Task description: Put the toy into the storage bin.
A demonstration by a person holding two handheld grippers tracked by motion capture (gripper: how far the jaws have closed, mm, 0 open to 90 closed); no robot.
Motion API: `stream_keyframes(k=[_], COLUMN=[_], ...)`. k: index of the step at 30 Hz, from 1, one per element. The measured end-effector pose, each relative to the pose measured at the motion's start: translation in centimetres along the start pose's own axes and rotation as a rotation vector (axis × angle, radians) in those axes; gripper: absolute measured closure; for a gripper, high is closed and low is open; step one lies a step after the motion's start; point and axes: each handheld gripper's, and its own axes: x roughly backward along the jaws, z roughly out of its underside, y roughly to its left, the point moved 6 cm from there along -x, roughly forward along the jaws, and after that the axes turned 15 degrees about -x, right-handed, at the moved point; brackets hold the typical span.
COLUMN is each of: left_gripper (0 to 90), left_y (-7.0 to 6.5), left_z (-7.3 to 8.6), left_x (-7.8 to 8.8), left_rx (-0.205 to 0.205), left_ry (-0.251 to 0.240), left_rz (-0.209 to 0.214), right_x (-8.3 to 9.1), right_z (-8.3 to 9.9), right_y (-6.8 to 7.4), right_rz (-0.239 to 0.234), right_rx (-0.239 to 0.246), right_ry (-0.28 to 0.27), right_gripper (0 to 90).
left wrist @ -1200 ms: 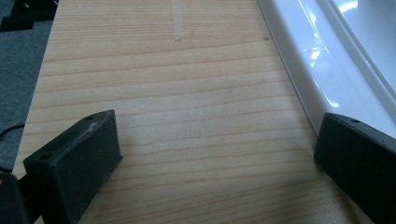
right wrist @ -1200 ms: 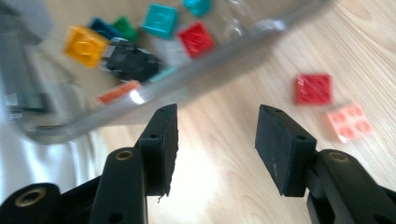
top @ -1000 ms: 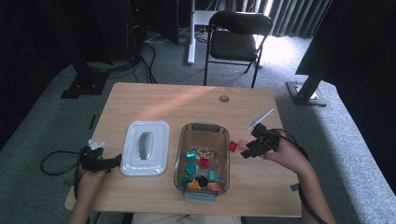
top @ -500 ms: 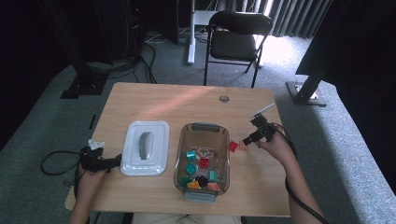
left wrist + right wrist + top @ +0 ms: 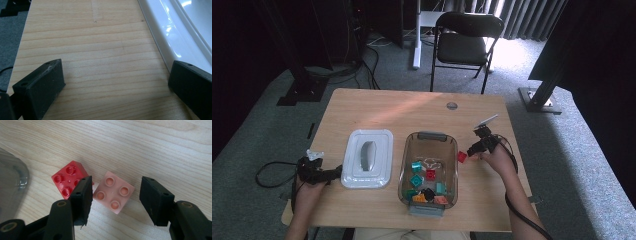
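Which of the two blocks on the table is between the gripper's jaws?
The pink block, between the right gripper's open jaws; the red block sits outside them.

My near finger (image 5: 81,197) covers one corner of the red brick (image 5: 67,180). The clear bin (image 5: 11,185) and the white lid (image 5: 180,32) are cut off at the frame edges.

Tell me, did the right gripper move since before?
Yes. The right gripper came down toward the person beside the clear bin, jaws just opening around the pink brick.
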Motion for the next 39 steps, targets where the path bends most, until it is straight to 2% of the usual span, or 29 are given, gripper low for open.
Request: stream_keyframes(k=[8,12,18,20,32,39], left_gripper=[0.8,0.8,0.8,0.8,0.8,0.8], left_y=[0.0,0.0,0.0,0.0,0.0,0.0], left_z=[0.0,0.0,0.0,0.0,0.0,0.0], left_x=[0.0,0.0,0.0,0.0,0.0,0.0], left_rx=[0.001,0.000,0.001,0.001,0.001,0.001], left_ry=[-0.001,0.000,-0.002,-0.001,-0.001,-0.001], left_rz=[0.000,0.000,0.000,0.000,0.000,0.000], right_x=[-1.0,-1.1,-1.0,-0.8,2.1,4.5], right_z=[0.6,0.7,0.8,0.8,1.5,2.6], right_y=[0.2,0.2,0.4,0.5,1.2,2.1], right_rz=[0.019,0.035,0.059,0.050,0.018,0.001], right_rx=[0.021,0.053,0.089,0.097,0.147,0.201], right_ry=[0.033,0.031,0.029,0.036,0.014,-0.004], right_gripper=[48.1,56.7,58.4,58.6,58.7,58.6])
